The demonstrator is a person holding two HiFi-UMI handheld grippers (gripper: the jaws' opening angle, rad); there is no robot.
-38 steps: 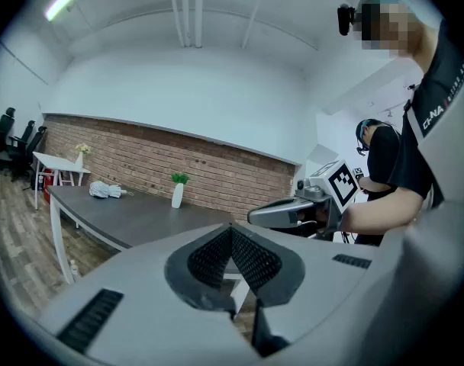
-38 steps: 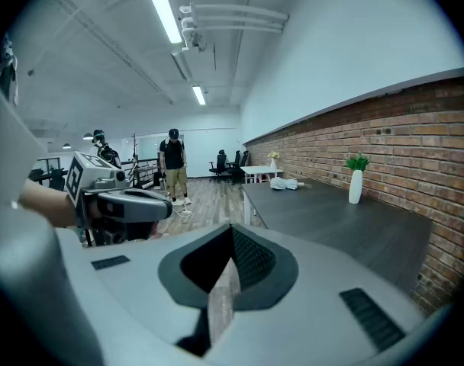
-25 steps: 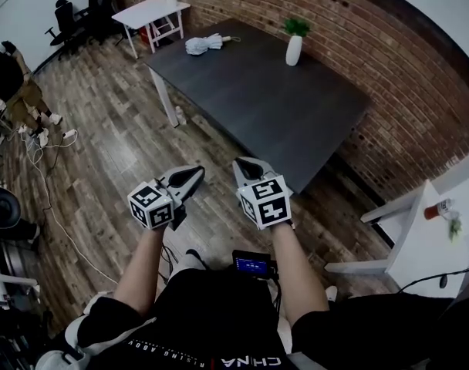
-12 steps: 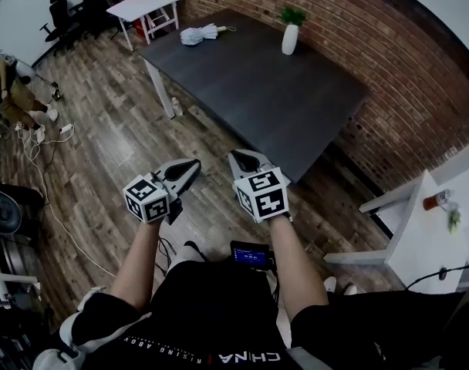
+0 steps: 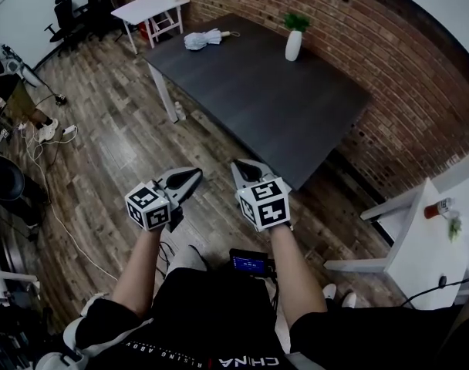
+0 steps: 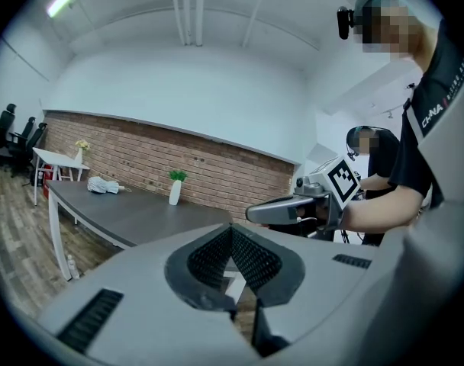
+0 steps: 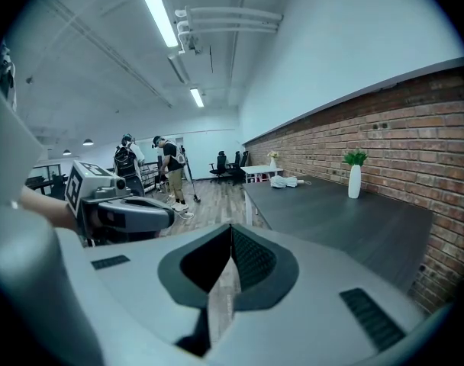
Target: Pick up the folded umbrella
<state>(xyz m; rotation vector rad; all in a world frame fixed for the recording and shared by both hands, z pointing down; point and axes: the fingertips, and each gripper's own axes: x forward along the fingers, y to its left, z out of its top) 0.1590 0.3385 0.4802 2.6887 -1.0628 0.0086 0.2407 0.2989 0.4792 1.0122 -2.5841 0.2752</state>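
Note:
The folded umbrella, pale grey with a light handle, lies at the far left corner of the dark table. It also shows small in the left gripper view as the umbrella and in the right gripper view as the umbrella. My left gripper and right gripper hover side by side over the wooden floor, well short of the table's near corner. Both are shut with nothing between the jaws, as seen on the left gripper and the right gripper.
A white vase with a green plant stands at the table's back edge by the brick wall. A small white table and office chairs sit beyond. Cables trail on the floor at left. Two people stand far off.
Only the head view has shifted slightly. Both grippers stay shut in the same spot, and the umbrella has not moved.

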